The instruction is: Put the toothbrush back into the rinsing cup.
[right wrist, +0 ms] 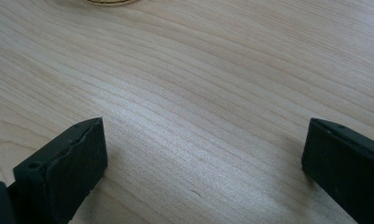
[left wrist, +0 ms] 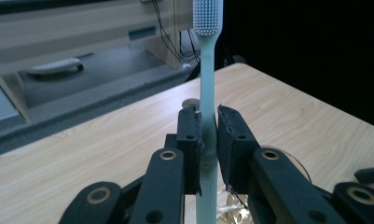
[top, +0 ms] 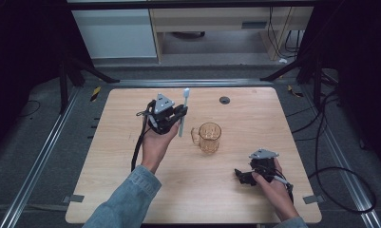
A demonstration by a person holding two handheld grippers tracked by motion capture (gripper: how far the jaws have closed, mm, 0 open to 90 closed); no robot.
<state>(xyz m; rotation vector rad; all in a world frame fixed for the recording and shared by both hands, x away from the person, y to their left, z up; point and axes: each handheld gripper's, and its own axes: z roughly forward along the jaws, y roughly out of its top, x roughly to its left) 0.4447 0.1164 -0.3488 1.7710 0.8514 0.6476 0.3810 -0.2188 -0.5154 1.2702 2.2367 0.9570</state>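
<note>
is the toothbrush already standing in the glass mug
No, the toothbrush is held upright between the left gripper's fingers, beside and outside the amber glass mug on the table.

The pale wood-grain bench (right wrist: 198, 93) looks smooth and matt. The mint-green plastic toothbrush (left wrist: 207, 84) has a satiny handle. The amber glass mug (top: 209, 137) is glossy and see-through. The left hand-held gripper (left wrist: 209, 140) is matt black plastic.

No writing, label, brand, number or sign could be read anywhere in these views. The toothbrush (left wrist: 207, 93), the glass mug (top: 209, 137) and the wooden table (top: 254, 123) all bore plain surfaces. The cabinet fronts (top: 114, 33) behind the table were too small and dim to give any lettering.
</note>
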